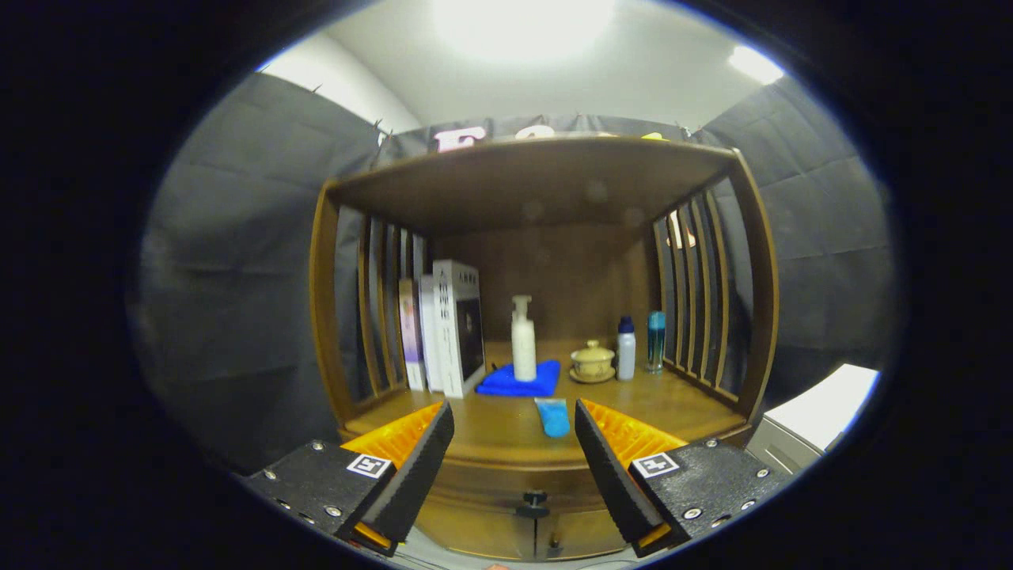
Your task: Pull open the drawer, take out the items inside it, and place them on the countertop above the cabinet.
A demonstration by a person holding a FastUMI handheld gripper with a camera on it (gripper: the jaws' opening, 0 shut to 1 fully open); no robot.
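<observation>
I have the gripper (514,431) spread wide and holding nothing, its two fingers apart in front of a wooden cabinet (760,317) with slatted sides and a roof board. Below and between the fingers I see the drawer (506,530) front with its dark knob (535,500); it looks closed, though I cannot tell for sure from this angle. Just beyond the fingers, lying on the table (673,396), which is the cabinet's countertop, is a small light blue tube (553,417), roughly midway between the fingertips. Farther back stands a white pump bottle (523,340) on a folded blue cloth (518,381). To the left of the cloth, a row of upright boxes (447,328) leans close to the left slats. To the right of the pump bottle I see a small lidded ceramic cup (592,362) on a saucer, then a white bottle with a dark blue cap (626,348), and just beside it a teal bottle (656,340) near the right slats.
</observation>
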